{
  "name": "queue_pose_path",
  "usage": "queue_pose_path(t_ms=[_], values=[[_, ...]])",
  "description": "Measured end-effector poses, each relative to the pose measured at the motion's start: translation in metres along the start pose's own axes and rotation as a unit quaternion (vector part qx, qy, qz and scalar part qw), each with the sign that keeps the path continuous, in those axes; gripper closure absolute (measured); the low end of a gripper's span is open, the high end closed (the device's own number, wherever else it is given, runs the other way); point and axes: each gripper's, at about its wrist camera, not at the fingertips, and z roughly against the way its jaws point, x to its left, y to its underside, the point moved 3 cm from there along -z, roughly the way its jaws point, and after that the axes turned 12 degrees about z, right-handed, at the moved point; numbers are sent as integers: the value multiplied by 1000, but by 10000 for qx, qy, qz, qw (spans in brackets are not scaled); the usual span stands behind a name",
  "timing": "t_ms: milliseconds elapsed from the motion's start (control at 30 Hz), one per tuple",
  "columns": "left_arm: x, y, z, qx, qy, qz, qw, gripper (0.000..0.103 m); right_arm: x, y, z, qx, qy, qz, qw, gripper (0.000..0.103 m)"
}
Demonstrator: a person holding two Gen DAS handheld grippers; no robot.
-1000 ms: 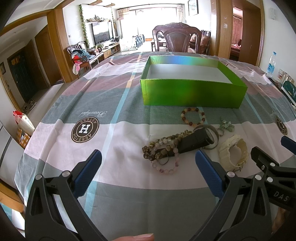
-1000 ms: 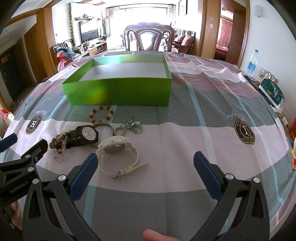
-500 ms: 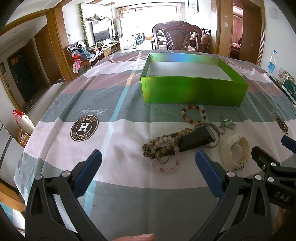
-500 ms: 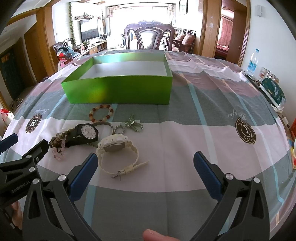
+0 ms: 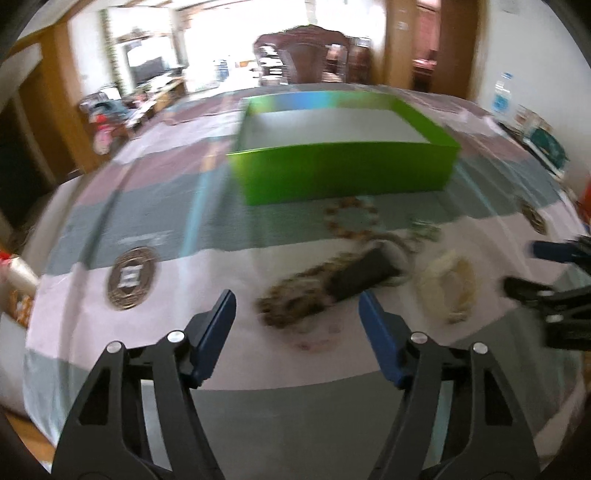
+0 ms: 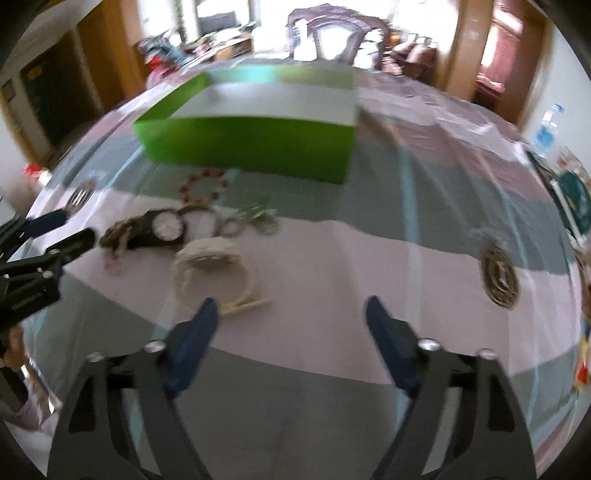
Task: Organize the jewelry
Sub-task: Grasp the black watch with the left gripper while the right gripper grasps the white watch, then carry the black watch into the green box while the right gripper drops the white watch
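Note:
Both views are motion-blurred. An open green box (image 5: 343,177) (image 6: 251,138) stands on the tablecloth. In front of it lie a red-brown bead bracelet (image 5: 352,218) (image 6: 203,182), a black watch (image 5: 364,275) (image 6: 162,229) on a heap of brown bead bracelets (image 5: 291,299), a white watch (image 5: 448,284) (image 6: 210,267) and a small silver-green trinket (image 6: 258,216). My left gripper (image 5: 297,317) is open, just short of the bead heap. My right gripper (image 6: 291,317) is open; its left fingertip sits by the white watch's strap end.
The patterned cloth covers a round table whose edge (image 5: 33,402) is close on the left. A wooden chair (image 6: 332,33) stands behind the box. A water bottle (image 6: 548,123) and packets (image 6: 574,195) sit at the right edge.
Both grippers have moved forward and lower toward the jewelry, with their jaws narrower than before. The jewelry and box have not moved.

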Motion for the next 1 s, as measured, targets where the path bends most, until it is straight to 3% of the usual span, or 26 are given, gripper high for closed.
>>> queue_pose_path(t_ms=[67,167,300,533,567,600,633,833,1000], values=[[-20,2,-4,71,143,-365,9992,34,8,-4,-8,167,-175,131,9996,58],[-36,-1,-15,153,165,-698,9973,37,13,-13,-20,319,-409,216,9984,62],[-39,-5,-41,550,188,-815,9950,78,12,-24,-29,254,-635,225,9974,66],[-36,-13,-59,714,230,-701,9947,79,6,-30,-48,422,-598,189,9971,66],[-35,-14,-59,712,249,-671,9949,81,6,-30,-50,448,-575,203,9971,71],[-35,-15,-59,691,249,-651,9952,89,6,-29,-51,442,-562,226,9972,83],[-33,-17,-58,666,264,-636,9954,90,8,-29,-52,447,-541,278,9971,96],[-19,-35,-34,459,586,-352,9966,99,4,-34,-33,184,-451,336,9983,96],[-8,-55,-14,196,730,-34,9971,100,-15,-48,0,-338,-270,122,9990,96]])
